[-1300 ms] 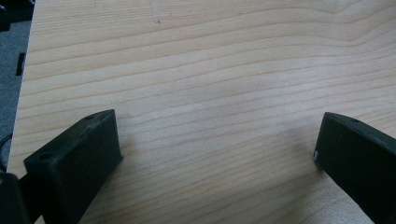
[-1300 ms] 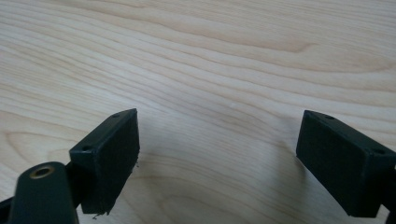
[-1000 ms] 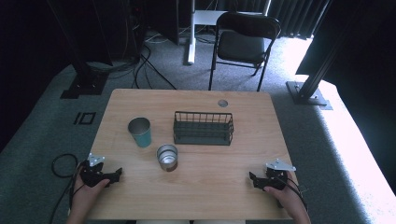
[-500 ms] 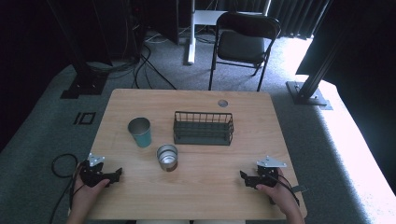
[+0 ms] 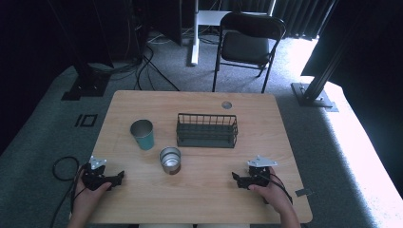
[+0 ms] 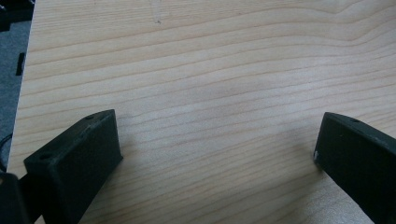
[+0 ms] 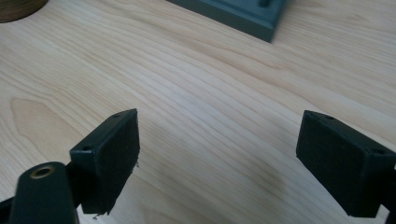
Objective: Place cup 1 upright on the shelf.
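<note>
- The left tool (image 5: 119, 178) rests low at the near left corner of the wooden worktop (image 5: 199, 204), held in the person's left hand (image 5: 88, 192); its jaws stand wide apart with nothing between them.
- In the left gripper view the two black jaws frame bare wood grain, and the worktop's left edge runs along that view's left side.
- The right tool (image 5: 236, 178) sits near the near right side of the worktop, held in the person's right hand (image 5: 268, 190); its jaws are also spread wide and grip nothing.
- The steel cup (image 5: 170, 159) stands upright, mouth up, between the two tools and a little farther in; it is the thing nearest the right tool, yet apart from it.
- In the right gripper view a rounded brown base (image 7: 16, 8) shows at the top left corner and a corner of the dark wire basket (image 7: 243, 14) at the top.
- The teal cup (image 5: 142, 134) stands upright to the left of the basket (image 5: 207, 129), just behind the steel cup, not touching it.
- A black chair (image 5: 247, 40) stands on the floor beyond the far edge.
</note>
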{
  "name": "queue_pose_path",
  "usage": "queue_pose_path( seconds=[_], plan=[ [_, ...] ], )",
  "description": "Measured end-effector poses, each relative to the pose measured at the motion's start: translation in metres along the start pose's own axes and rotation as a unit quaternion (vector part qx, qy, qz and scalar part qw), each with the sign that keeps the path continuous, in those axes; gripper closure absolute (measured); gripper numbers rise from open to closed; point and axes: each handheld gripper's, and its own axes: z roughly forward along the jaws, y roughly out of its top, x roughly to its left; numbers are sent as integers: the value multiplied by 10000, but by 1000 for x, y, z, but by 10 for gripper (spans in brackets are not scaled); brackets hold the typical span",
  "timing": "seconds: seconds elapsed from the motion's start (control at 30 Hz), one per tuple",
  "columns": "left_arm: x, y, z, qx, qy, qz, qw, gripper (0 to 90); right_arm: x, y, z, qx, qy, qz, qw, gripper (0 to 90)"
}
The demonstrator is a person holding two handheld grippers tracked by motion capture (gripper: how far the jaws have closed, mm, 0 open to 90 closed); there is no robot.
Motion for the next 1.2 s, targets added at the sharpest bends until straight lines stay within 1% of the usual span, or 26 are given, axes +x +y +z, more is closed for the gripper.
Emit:
queue_pose_path(
  seconds=[0.13, 0.23, 0.27, 0.3, 0.33, 0.57, 0.7, 0.97, 1.0, 1.03, 1.2],
  plan=[
    [0, 0, 0, 0, 0, 0, 10000, 10, 5, 4, 4, -19, 84, -69, 9999, 132],
    [0, 0, 0, 0, 0, 0, 10000, 10, 12, 9, 9, -101, 278, -158, 9994, 132],
    [0, 0, 0, 1, 0, 1, 10000, 10, 14, 10, 10, -105, 306, -188, 9993, 132],
    [0, 0, 0, 1, 0, 1, 10000, 10, 14, 10, 10, -105, 306, -188, 9993, 132],
    [0, 0, 0, 1, 0, 0, 10000, 10, 18, 13, 11, -118, 353, -267, 9990, 132],
    [0, 0, 0, 0, 1, 1, 10000, 10, 28, 21, 17, -187, 498, -381, 9979, 132],
    [0, 0, 0, 0, 0, 0, 10000, 10, 32, 25, 20, -216, 563, -404, 9974, 132],
    [0, 0, 0, 0, 0, 0, 10000, 10, 46, 37, 28, -358, 875, -569, 9939, 133],
    [0, 0, 0, 0, 0, 0, 10000, 10, 46, 37, 28, -358, 875, -569, 9939, 133],
    [0, 0, 0, 0, 1, 0, 10000, 10, 50, 40, 31, -372, 912, -594, 9934, 133],
    [0, 0, 0, 1, 0, 0, 10000, 10, 59, 46, 37, -415, 993, -674, 9919, 133]
  ],
)
